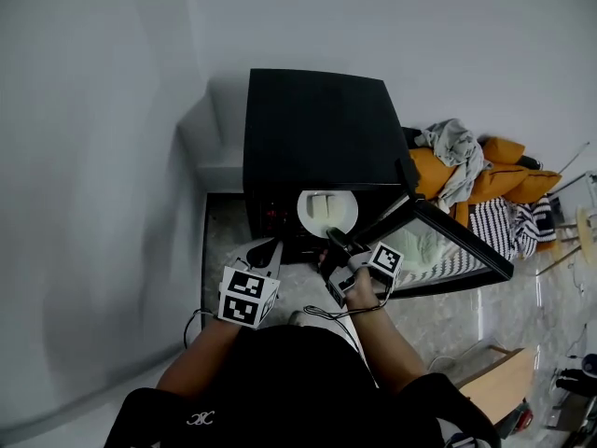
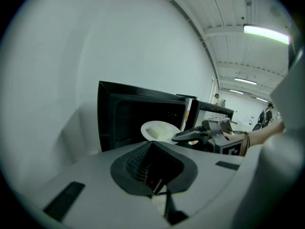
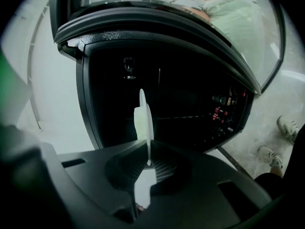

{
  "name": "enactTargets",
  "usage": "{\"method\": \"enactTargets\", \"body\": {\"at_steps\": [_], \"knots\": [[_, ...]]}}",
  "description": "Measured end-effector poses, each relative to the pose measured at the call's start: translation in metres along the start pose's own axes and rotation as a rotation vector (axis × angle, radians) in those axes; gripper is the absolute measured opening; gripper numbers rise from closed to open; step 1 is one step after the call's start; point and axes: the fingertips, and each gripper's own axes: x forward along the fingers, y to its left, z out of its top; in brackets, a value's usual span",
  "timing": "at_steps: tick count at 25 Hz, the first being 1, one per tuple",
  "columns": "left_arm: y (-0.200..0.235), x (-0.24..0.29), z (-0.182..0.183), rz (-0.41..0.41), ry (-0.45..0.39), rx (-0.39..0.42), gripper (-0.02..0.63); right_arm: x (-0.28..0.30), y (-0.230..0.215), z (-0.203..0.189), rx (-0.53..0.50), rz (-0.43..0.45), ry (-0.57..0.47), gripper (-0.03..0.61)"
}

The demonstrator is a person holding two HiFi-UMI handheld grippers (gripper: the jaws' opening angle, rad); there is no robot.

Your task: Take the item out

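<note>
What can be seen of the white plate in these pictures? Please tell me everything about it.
The white plate is round, plain and smooth, like ceramic or plastic, with a shallow raised rim. It carries a pale, cream block. The right gripper holds it by its near rim, jaws closed on the edge, so that gripper's view shows it edge-on. It hangs about level at the mouth of the open black microwave, touching nothing else visible.
</note>
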Motion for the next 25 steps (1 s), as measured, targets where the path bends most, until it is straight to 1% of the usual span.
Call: {"method": "enactTargets", "body": {"at_steps": [4,12,20,25], "knots": [[-0.002,0.005,0.001,-0.024,0.002,0.007,0.000,-0.014,0.004,-0.005,0.004,0.022,-0.004,0.023],[-0.004,0.015,0.003,-0.075,0.014,0.018,0.000,-0.053,0.012,-0.028,0.018,0.065,-0.007,0.023],[-0.015,0.029,0.005,-0.143,0.023,0.040,0.000,-0.085,0.009,-0.041,0.017,0.064,-0.030,0.023],[-0.026,0.036,0.004,-0.174,0.025,0.038,0.000,-0.104,0.006,-0.051,0.029,0.063,-0.048,0.023]]}}
